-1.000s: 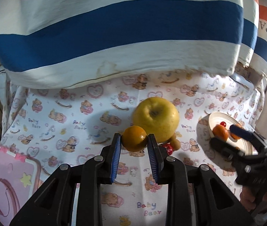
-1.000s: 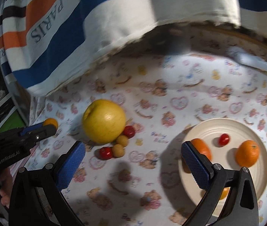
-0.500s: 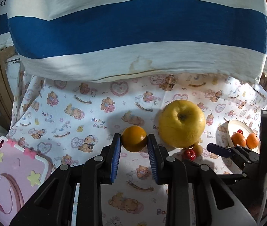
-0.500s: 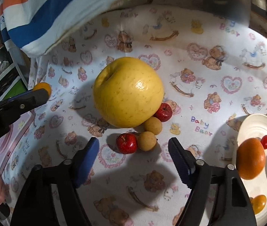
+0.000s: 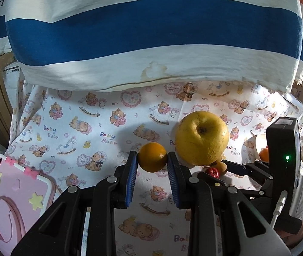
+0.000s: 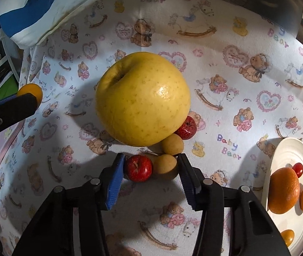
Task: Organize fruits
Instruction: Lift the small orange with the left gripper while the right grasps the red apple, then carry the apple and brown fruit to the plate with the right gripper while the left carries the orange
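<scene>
My left gripper is shut on a small orange fruit and holds it above the cloth, left of a big yellow fruit. That fruit also shows in the right wrist view. My right gripper is open, its pads on either side of a small red fruit and a tan round fruit lying side by side. A second tan fruit and a second red fruit lie against the yellow fruit.
A cream plate at the right holds two oranges, a cherry tomato and a small yellow fruit. A striped pillow lies at the back. A pink tablet case sits at the left.
My right gripper has come down and in toward the small fruits and narrowed around the red and tan ones. My left gripper has drifted left with the orange fruit held.
</scene>
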A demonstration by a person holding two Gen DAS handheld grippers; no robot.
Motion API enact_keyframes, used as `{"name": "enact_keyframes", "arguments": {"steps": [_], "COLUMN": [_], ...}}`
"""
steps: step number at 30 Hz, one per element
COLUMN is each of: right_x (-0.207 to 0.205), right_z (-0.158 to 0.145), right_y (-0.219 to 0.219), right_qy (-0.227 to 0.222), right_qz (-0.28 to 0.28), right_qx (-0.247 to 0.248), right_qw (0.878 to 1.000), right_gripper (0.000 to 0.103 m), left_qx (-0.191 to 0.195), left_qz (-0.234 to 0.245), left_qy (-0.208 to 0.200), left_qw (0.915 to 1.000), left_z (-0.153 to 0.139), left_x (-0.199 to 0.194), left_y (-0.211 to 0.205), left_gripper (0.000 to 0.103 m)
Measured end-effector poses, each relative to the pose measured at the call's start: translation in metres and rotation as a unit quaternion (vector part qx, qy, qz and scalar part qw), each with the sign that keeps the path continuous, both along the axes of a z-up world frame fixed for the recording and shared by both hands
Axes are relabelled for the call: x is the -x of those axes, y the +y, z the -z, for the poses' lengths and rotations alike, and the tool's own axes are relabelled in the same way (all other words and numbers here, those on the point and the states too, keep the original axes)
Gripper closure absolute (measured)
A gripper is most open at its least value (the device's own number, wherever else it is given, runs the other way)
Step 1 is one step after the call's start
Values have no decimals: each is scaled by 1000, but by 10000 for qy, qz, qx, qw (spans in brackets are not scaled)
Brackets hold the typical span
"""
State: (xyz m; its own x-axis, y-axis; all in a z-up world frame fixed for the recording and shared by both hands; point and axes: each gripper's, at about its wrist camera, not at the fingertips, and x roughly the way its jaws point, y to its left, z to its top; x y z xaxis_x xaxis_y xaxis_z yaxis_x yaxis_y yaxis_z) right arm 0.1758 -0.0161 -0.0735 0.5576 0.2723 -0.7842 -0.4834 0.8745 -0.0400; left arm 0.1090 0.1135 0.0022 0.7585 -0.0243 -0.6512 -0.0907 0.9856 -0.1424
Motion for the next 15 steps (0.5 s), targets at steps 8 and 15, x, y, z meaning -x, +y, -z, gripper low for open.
{"name": "enact_keyframes", "arguments": {"steps": [8,15], "right_x": [14,25], "right_z": [-6,-17], "right_y": [-14,-28], "right_qy": [-138,-173], "right_qz": [-31,-17], "right_qx": [-69,-208], "right_qw": [9999,9996], "right_gripper": [53,53], "left_qx": [-4,-58], "left_qz": [12,37], "left_qy": [-45,-80], "left_qw": [10000,9999], "left_z": [-2,-4], "left_x": [2,3], "left_y": [-1,-3], "left_gripper": [76,76]}}
